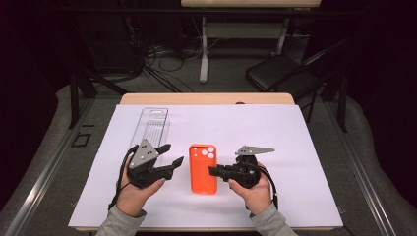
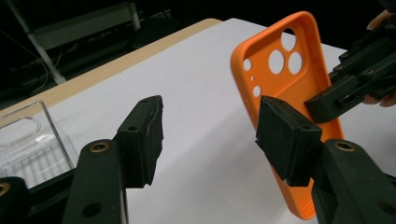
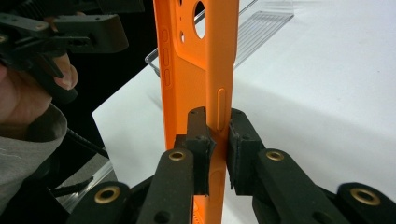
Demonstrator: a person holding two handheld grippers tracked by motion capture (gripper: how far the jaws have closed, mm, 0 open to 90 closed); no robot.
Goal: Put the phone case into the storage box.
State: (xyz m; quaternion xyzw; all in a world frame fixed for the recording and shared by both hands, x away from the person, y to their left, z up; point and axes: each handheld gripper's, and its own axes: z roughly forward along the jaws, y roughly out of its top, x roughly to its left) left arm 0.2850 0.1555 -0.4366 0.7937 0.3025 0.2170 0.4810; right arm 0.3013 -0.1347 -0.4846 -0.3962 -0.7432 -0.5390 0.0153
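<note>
An orange phone case [image 1: 203,169] sits at the middle of the white sheet, camera holes at its far end. My right gripper [image 1: 212,170] is shut on the case's right side wall; in the right gripper view the pads [image 3: 198,135] pinch that wall [image 3: 205,70] near a side-button bump. My left gripper [image 1: 173,153] hovers just left of the case, open, with nothing between its jaws. In the left gripper view its jaws [image 2: 210,109] stand wide apart over bare sheet, the orange case [image 2: 301,91] lies beside the right jaw, and the right gripper [image 2: 334,95] holds the case's far edge.
A clear plastic phone case [image 1: 153,127] lies at the left back of the white sheet [image 1: 255,128], also seen as a clear case [image 2: 28,144] behind my left jaw. The wooden table edge [image 1: 206,99] runs along the back. A black chair [image 1: 280,73] stands beyond.
</note>
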